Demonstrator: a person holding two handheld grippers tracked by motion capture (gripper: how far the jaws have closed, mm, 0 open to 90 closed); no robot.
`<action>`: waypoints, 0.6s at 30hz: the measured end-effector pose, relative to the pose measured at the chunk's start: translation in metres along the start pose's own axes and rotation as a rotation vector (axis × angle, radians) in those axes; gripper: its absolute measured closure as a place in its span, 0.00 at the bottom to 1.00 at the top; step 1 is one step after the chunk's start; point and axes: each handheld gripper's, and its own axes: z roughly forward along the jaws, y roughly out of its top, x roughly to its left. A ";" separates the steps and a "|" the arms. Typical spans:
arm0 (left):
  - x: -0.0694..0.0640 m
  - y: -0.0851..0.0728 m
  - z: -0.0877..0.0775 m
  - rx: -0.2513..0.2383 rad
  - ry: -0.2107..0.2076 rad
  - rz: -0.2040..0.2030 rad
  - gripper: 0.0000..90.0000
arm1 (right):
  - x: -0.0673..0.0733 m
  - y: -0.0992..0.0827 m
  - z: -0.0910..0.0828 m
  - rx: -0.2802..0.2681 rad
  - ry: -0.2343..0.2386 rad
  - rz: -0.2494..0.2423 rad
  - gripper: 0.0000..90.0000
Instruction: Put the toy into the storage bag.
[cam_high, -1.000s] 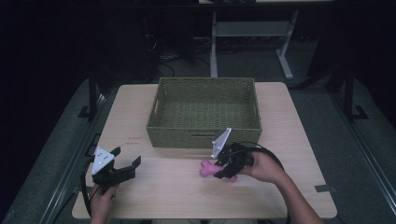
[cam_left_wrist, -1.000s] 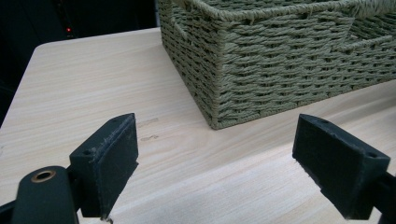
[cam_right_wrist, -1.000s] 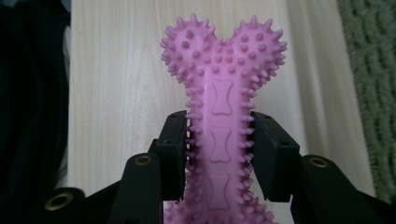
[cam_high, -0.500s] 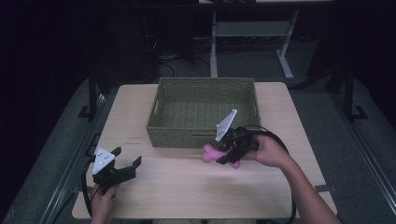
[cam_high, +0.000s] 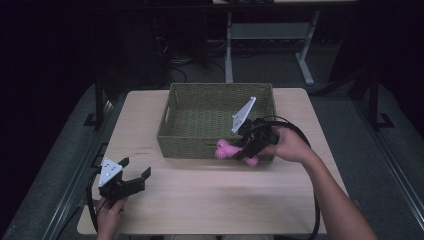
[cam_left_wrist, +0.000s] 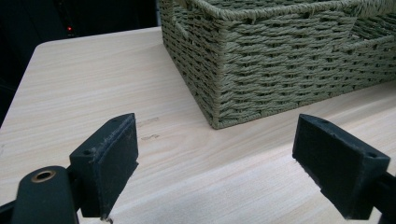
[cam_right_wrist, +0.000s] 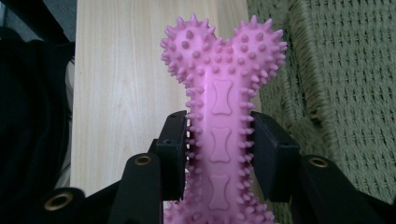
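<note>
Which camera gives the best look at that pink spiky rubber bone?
The right gripper view: the pink spiky rubber bone stands close up, its studs and embossed bone shapes sharp, clamped between the black tongs. The high view shows it small, partly hidden, at the woven green basket's front wall.

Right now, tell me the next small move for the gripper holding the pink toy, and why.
Probably carry it a little farther over the basket's near rim, then open. The right gripper is shut on the pink spiky bone toy, which hangs at the near wall of the green woven basket, not yet inside.
</note>
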 end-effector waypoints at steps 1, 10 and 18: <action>0.000 0.000 0.000 -0.001 0.000 0.001 0.15 | 0.000 0.000 0.000 0.000 0.000 0.000 0.65; 0.000 0.000 0.000 0.001 0.000 0.000 0.15 | -0.013 0.008 -0.013 0.005 -0.022 0.003 0.65; 0.000 0.000 0.001 0.001 -0.001 0.001 0.15 | -0.025 0.015 -0.019 0.015 -0.028 0.008 0.65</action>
